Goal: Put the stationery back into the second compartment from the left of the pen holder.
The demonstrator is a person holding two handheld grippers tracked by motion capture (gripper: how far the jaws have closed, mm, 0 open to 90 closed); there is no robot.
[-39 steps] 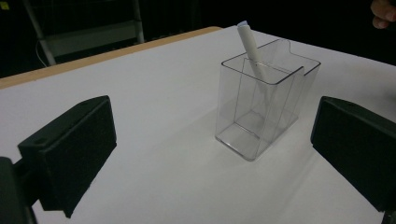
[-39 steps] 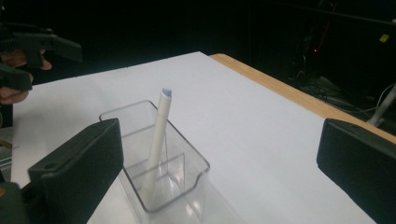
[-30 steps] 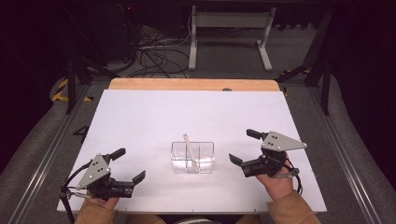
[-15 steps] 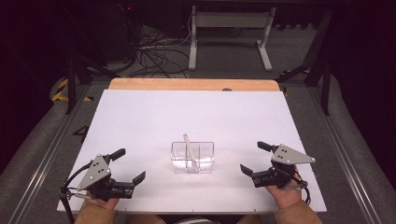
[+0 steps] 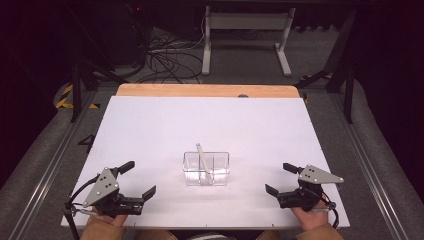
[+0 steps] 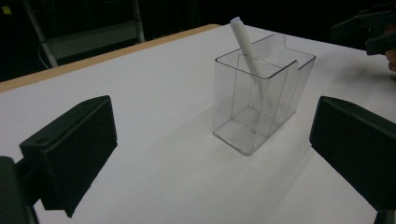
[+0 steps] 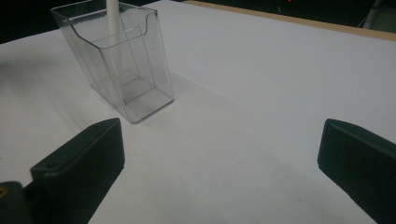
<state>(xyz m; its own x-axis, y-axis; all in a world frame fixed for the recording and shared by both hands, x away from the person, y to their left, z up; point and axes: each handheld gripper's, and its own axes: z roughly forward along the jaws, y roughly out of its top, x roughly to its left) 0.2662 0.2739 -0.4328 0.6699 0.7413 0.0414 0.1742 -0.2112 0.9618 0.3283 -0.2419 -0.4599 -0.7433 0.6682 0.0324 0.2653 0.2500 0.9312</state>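
Note:
A clear plastic holder [image 5: 206, 169] with two compartments stands upright at the middle of the white table top [image 5: 210, 120]. A white stick [image 5: 202, 157] leans inside it, its top poking above the rim. My left gripper [image 5: 139, 178] rests near the front left edge, open and empty, apart from the holder. In the left gripper view, the holder [image 6: 261, 102] and stick [image 6: 245, 42] stand ahead between the spread jaws. My right gripper [image 5: 278, 178] sits near the front right edge, open and empty. In the right gripper view, the holder [image 7: 126, 60] stands ahead to the left.
A wooden strip [image 5: 205, 90] borders the table's far edge. Beyond it are floor cables [image 5: 165, 55] and a white metal frame [image 5: 245, 35]. Grey rails run along both sides of the table. The other gripper [image 6: 373, 28] appears far off in the left gripper view.
My right gripper has drawn back toward the table's near edge and a little to the right, still open. The left gripper, holder and stick have not moved.

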